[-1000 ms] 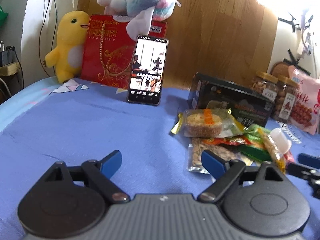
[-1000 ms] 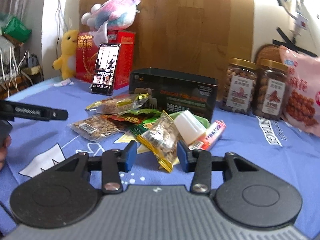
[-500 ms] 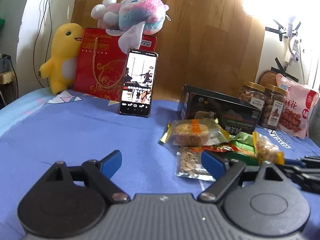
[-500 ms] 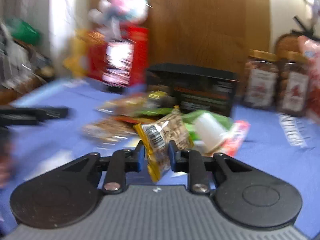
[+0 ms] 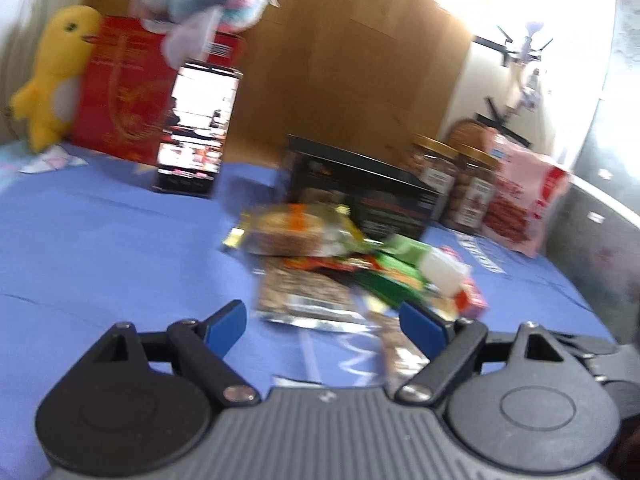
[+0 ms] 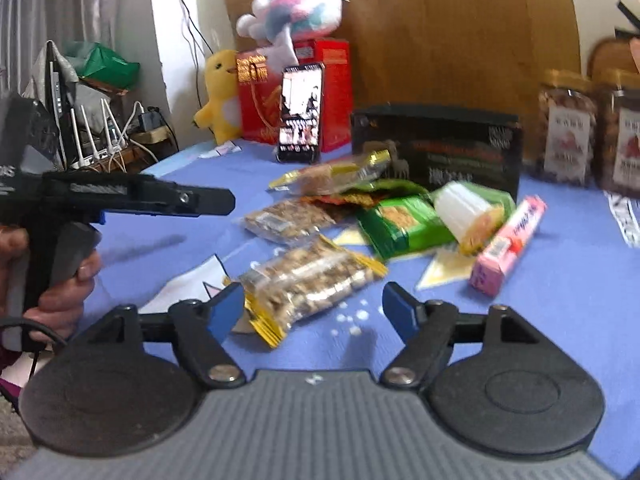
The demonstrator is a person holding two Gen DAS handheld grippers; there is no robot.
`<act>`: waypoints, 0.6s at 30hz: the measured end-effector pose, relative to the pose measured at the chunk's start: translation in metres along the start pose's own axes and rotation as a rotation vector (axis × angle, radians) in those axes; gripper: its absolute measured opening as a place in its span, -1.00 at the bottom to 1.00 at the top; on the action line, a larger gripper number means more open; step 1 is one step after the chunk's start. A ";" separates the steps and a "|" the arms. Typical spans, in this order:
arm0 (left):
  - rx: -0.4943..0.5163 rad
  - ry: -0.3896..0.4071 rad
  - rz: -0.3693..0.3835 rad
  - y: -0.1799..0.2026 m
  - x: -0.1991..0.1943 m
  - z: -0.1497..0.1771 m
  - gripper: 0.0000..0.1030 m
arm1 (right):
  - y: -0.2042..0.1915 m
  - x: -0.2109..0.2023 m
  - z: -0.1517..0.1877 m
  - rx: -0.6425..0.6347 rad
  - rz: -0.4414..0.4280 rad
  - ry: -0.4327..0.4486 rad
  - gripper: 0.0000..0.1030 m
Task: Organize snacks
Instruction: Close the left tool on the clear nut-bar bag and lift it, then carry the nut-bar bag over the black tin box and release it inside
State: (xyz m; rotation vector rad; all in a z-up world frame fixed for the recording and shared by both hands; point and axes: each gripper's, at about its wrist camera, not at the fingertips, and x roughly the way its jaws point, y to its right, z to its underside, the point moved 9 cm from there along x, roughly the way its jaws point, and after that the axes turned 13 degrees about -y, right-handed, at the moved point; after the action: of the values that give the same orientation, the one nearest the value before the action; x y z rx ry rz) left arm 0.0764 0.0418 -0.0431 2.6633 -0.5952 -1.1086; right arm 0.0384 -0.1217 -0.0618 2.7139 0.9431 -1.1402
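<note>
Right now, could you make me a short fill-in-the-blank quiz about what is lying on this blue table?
1. The phone leans against a ____ gift box.
2. The pink-and-blue plush sits on top of the ____.
3. The yellow-edged nut packet lies between the right gripper's ____ jaws.
4. Beside the black box stand two ____ with gold lids.

Missing words: red; gift box; opening; jars

Strong daylight enters from the upper right of the left wrist view and burns that corner to white. This view is smeared by motion blur; the snack pile (image 5: 352, 264) has no sharp edges. The right wrist view is clearer, with soft focus on the jars (image 6: 568, 128). Both views bend at the edges.
</note>
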 end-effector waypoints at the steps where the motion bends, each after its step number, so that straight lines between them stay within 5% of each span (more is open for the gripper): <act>1: 0.004 -0.008 0.022 0.005 0.002 -0.001 0.65 | 0.001 0.002 0.001 0.007 -0.007 -0.010 0.53; 7: -0.003 -0.057 0.094 0.025 0.021 -0.001 0.54 | 0.001 0.004 0.007 0.024 -0.045 -0.041 0.56; 15: 0.002 -0.153 0.154 0.041 0.048 0.012 0.00 | -0.006 0.009 0.006 -0.041 -0.020 -0.056 0.56; 18: 0.030 -0.174 0.139 0.048 0.054 0.018 -0.23 | -0.012 0.012 0.006 -0.087 -0.005 -0.056 0.17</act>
State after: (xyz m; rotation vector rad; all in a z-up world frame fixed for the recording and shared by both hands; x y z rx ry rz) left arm 0.0841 -0.0254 -0.0744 2.5219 -0.8203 -1.3081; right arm 0.0346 -0.1076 -0.0716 2.5990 0.9686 -1.1418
